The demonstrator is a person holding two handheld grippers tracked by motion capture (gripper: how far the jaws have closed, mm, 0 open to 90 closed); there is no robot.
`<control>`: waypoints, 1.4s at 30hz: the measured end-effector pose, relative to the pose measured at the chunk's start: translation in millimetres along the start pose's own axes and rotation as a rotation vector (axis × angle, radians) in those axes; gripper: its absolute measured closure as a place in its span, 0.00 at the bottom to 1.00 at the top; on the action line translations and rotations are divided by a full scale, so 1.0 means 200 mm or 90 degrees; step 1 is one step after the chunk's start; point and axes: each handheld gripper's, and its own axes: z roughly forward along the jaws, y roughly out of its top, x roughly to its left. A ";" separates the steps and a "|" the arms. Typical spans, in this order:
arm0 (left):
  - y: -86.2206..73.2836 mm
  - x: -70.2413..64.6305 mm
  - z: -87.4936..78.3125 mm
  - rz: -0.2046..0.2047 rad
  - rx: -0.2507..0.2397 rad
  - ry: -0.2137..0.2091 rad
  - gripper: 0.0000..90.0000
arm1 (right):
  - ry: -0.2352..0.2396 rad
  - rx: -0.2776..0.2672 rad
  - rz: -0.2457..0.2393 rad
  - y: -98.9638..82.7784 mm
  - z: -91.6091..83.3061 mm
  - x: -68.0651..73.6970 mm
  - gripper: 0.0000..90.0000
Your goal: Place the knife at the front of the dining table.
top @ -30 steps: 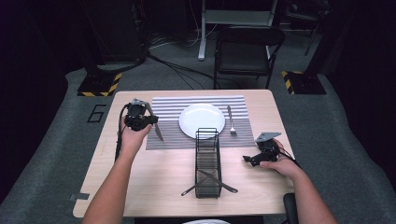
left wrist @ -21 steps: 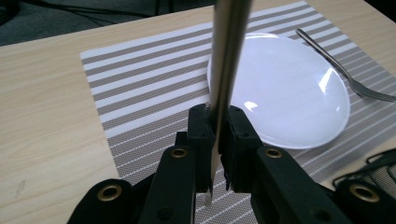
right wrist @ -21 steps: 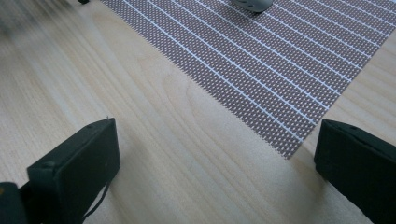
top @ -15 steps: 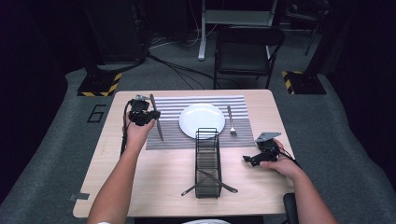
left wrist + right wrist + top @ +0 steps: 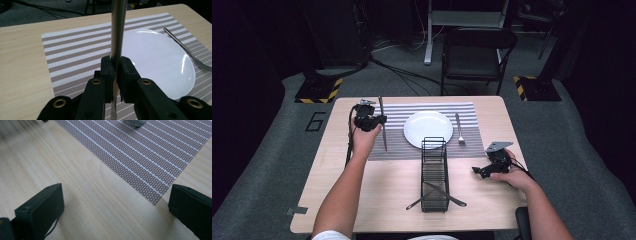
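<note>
Knife (image 5: 382, 122) (one), one plate (image 5: 428, 129)

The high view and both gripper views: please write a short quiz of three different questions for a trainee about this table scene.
1. True or false: the left tool is shut on the knife.
2. Which lies on the striped placemat right of the white plate? A) a spoon B) the fork C) a cup
3. Fill in: the right tool rests on the table with its jaws ____.

Key
1. True: the pads clamp the blade, which stands above the placemat left of the plate.
2. B
3. open, nothing between them. The black wire rack stands to its left.
</note>
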 end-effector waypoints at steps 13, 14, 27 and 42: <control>-0.01 0.05 0.10 -0.046 -0.029 0.002 0.92 | 0.001 0.001 -0.001 0.00 0.00 0.00 0.00; -0.01 0.05 0.11 -0.049 -0.030 0.002 0.92 | 0.000 0.000 -0.001 0.00 0.00 0.00 0.00; -0.06 0.06 0.24 -0.070 -0.027 0.020 0.92 | 0.000 0.001 0.000 0.00 0.00 0.00 0.00; -0.08 0.05 0.37 -0.133 -0.030 0.066 0.92 | 0.001 0.001 0.000 0.00 0.00 0.00 0.00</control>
